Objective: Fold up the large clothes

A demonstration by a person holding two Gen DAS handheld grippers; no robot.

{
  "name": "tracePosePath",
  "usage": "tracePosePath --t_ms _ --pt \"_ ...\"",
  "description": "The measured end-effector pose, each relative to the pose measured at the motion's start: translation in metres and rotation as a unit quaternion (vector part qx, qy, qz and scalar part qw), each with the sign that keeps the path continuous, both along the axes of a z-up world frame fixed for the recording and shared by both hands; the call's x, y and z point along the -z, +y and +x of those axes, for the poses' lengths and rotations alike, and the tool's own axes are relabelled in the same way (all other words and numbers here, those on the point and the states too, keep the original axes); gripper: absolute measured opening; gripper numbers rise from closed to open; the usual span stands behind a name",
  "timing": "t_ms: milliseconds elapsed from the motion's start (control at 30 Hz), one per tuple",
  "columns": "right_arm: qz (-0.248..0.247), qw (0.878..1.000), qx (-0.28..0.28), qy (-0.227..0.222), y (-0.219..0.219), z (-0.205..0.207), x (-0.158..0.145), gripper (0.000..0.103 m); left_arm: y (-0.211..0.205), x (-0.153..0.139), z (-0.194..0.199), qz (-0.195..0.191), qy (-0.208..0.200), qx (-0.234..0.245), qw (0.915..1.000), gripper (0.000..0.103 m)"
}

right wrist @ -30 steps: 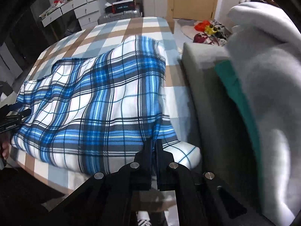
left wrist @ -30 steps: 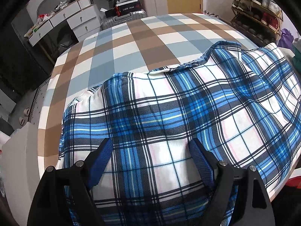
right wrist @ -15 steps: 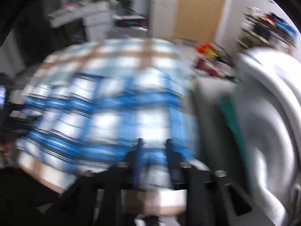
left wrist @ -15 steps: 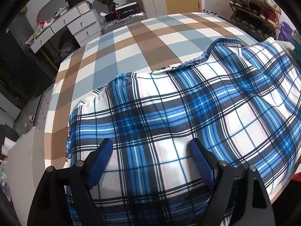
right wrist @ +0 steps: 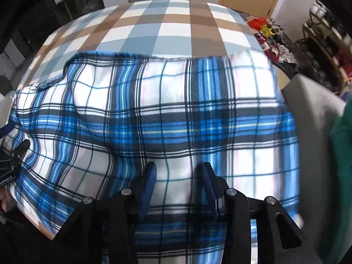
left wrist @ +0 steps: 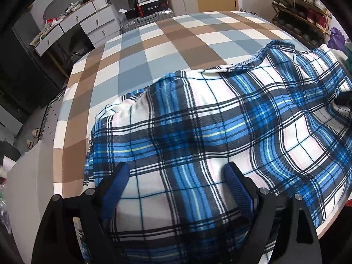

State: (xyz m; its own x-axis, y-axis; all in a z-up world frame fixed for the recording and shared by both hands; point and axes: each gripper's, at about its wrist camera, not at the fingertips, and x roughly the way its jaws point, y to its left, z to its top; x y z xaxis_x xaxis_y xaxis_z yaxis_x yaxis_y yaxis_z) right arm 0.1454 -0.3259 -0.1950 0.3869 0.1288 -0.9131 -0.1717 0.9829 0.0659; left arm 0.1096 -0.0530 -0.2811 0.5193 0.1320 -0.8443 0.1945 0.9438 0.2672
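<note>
A blue-and-white plaid garment (left wrist: 220,121) lies folded on a brown, blue and white checked cover (left wrist: 165,44), its raw hem facing the far side. My left gripper (left wrist: 178,176) hovers over the garment's near left part. Its jaws are wide and still opening, with cloth beneath them and nothing pinched. In the right wrist view the same garment (right wrist: 176,110) fills the middle of the cover (right wrist: 165,28). My right gripper (right wrist: 179,176) stands partly open above the near edge, its pads not pressing the cloth. The left gripper's black fingers (right wrist: 13,154) show at the left rim.
White drawers (left wrist: 88,22) and a silver suitcase (left wrist: 145,19) stand beyond the far edge. A shoe rack (left wrist: 303,4) is at the back right. A grey cushion (right wrist: 312,132) and green fabric (right wrist: 343,143) border the cover on the right.
My right gripper let go of the garment's near right corner, opened, and swung left over its near edge. The left gripper stayed where it was.
</note>
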Motion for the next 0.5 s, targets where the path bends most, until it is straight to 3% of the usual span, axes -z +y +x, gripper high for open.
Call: tracePosePath --t_ms 100,167,267,400,500 --pt "-0.011 0.999 0.01 -0.045 -0.003 0.022 -0.019 0.048 -0.002 0.001 0.001 0.003 0.0 0.0 1.0 0.086" --pt "-0.008 0.999 0.028 -0.033 -0.01 0.041 -0.012 0.048 -0.003 0.002 0.001 0.009 -0.001 0.0 1.0 0.087" --pt "-0.006 0.999 0.043 0.008 -0.02 0.063 0.025 0.046 -0.003 0.002 0.002 0.01 -0.002 -0.002 0.9999 0.088" --pt "-0.054 0.998 0.021 -0.012 -0.003 0.049 0.024 0.047 -0.001 0.002 0.001 0.007 -0.003 0.0 1.0 0.088" --pt "-0.001 0.998 0.043 -0.035 -0.017 0.042 0.002 0.04 -0.001 0.002 0.0 0.008 -0.004 0.001 1.0 0.088"
